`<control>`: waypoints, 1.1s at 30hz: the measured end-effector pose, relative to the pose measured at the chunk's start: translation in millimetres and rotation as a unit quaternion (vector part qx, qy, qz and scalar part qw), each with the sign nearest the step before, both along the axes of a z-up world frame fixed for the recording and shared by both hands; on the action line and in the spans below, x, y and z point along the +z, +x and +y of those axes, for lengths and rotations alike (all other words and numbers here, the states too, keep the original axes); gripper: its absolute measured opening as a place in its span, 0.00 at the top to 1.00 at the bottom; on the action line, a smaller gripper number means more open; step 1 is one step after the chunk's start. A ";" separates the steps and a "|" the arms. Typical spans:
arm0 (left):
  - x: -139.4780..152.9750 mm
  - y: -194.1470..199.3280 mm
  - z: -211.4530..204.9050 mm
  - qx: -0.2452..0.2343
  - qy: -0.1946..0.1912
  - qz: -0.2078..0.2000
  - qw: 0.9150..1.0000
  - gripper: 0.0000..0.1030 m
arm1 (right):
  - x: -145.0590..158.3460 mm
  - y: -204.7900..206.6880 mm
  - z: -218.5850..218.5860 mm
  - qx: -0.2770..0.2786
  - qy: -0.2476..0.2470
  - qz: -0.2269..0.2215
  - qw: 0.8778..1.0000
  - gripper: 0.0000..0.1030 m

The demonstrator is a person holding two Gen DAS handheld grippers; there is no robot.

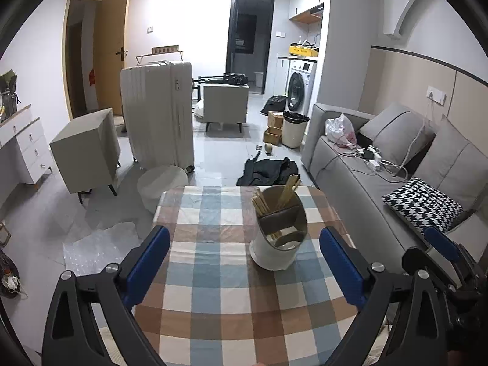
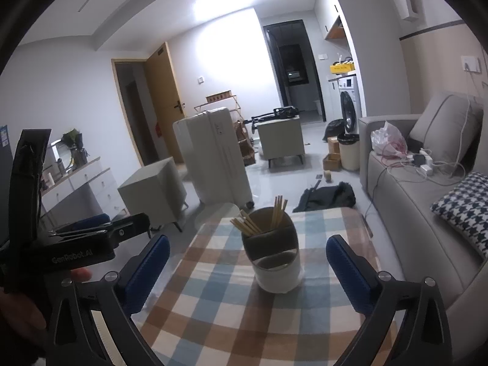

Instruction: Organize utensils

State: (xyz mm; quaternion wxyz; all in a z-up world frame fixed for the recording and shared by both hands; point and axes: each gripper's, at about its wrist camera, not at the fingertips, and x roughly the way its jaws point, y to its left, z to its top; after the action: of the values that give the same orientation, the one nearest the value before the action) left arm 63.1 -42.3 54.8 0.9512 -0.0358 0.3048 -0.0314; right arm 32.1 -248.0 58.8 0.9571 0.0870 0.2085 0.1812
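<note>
One white utensil holder point(image 1: 276, 231) stands upright on the checked tabletop point(image 1: 213, 289), two compartments: I see bundled wooden chopsticks point(image 1: 262, 202) in the rear one, the front one looks bare, exact stick count unclear. My left tongs point(image 1: 244, 262) and right tongs point(image 2: 247, 267) both spread wide, gripping nothing, holder apart ahead. Only the right view shows the left gripper body and a hand point(image 2: 21, 314).
</note>
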 end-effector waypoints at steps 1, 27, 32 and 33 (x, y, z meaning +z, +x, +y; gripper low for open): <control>0.4 -3.0 -0.1 0.002 0.000 -0.003 1.000 0.07 | 0.6 -1.1 -0.1 -0.001 0.000 -0.001 1.000 0.00; 0.9 -16.4 -1.2 0.010 -0.001 -0.013 1.000 0.07 | 0.9 -8.7 -3.5 -0.015 -0.002 0.000 1.000 0.00; 0.4 -17.2 0.9 0.013 -0.003 -0.015 1.000 0.07 | 1.6 -8.6 -4.5 -0.017 -0.002 -0.003 1.000 0.00; 0.3 -17.1 1.1 0.011 -0.005 -0.014 1.000 0.07 | 1.6 -8.5 -4.5 -0.017 -0.002 -0.002 1.000 0.00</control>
State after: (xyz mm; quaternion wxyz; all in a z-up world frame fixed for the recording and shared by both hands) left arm 46.0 -41.2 55.1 0.9555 -0.0433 0.2908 -0.0225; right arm 23.5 -252.5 60.5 0.9608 0.0880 0.2051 0.1645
